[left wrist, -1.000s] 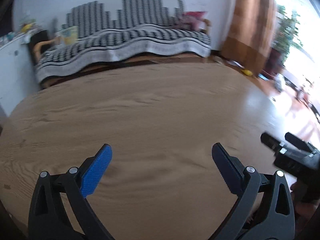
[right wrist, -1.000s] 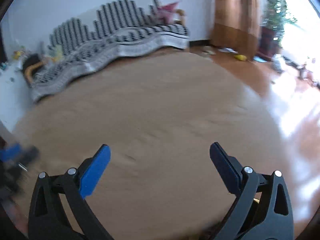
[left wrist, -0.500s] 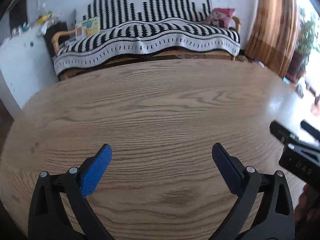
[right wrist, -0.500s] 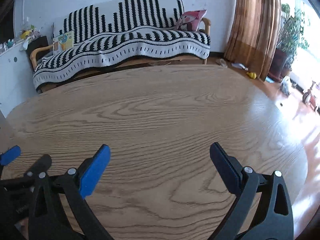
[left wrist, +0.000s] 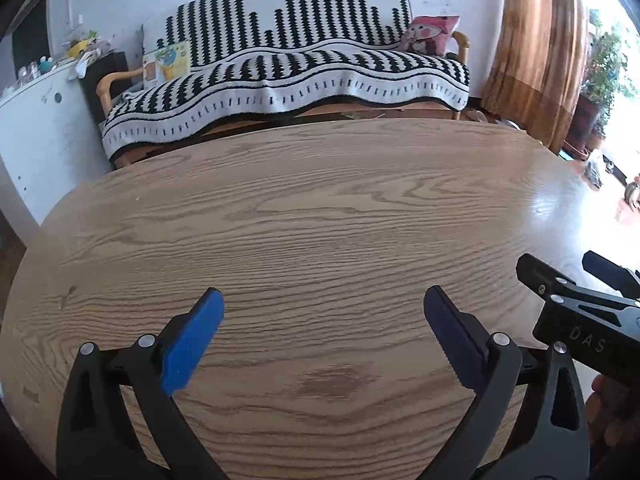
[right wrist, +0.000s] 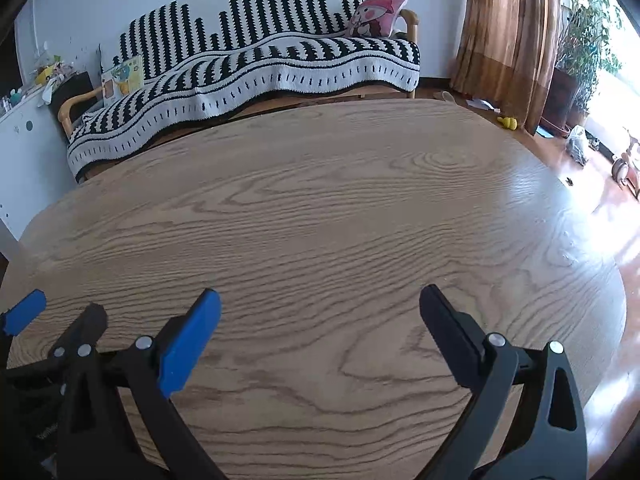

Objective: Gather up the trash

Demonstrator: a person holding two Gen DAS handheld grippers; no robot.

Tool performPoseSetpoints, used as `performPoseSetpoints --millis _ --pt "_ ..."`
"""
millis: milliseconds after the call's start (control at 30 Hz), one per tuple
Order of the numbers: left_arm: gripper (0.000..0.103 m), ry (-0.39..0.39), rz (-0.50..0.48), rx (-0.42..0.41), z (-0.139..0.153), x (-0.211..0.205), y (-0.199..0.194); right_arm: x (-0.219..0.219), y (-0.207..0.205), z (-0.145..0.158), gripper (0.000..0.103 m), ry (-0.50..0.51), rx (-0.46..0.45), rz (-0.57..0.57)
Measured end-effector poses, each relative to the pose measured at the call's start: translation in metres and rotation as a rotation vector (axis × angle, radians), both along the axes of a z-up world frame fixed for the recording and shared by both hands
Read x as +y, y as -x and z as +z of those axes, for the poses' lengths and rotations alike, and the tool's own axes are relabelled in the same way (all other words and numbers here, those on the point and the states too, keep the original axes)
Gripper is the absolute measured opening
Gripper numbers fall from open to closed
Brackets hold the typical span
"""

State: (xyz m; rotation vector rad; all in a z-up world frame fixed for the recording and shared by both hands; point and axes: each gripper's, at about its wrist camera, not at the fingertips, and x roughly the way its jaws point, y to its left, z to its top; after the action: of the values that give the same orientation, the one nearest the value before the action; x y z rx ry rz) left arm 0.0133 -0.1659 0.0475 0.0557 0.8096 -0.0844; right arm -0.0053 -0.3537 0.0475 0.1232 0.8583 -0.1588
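Inventory, L to R, both wrist views.

1. Left claw (left wrist: 323, 308), black frame w/ blue pads: jaws spread wide, nothing between them. Hovers over near edge of bench, left of centre.
2. Oval light-oak wood-grain bench (left wrist: 320, 208): top bare in both views; no wrapper, scrap or bin visible on it.
3. Right claw (right wrist: 320, 306), same build: jaws spread wide, holding nothing. Sits just beside left claw along near edge; its tips show at right margin of left view (left wrist: 576, 276).
4. Beyond far edge of bench: sofa under black-and-white striped knit throw (right wrist: 256, 60), pink printed cushion (right wrist: 380, 12) at its right end, brown curtain (right wrist: 504, 28) further right.
5. Small yellow object (right wrist: 507, 121) on wood floor past far right corner of bench, nr curtain; too small to ID.

Task status: no trash in view on bench, none in either claw. Whether bench is already cleared or collecting hasn't begun, can't tell. Trash location rel. to claws: not in view; only candidates are floor bits well apart from both claws.
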Motion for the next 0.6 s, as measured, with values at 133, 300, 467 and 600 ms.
performPoseSetpoints --millis 133,300,467,600 --pt "0.097 -0.02 -0.023 -0.024 0.001 -0.007 0.003 -0.009 0.002 0.001 0.096 0.003 -0.007 -0.028" --pt "0.097 -0.01 -0.029 -0.039 0.003 -0.011 0.004 -0.02 0.003 -0.002 0.096 -0.035 0.009 -0.046" --pt "0.097 -0.035 -0.043 -0.06 0.006 -0.017 0.009 -0.019 0.005 0.001 0.096 -0.059 -0.001 -0.042" --pt "0.097 0.001 0.025 -0.064 0.006 -0.012 0.013 -0.014 0.003 0.001 0.096 -0.063 0.004 -0.015"
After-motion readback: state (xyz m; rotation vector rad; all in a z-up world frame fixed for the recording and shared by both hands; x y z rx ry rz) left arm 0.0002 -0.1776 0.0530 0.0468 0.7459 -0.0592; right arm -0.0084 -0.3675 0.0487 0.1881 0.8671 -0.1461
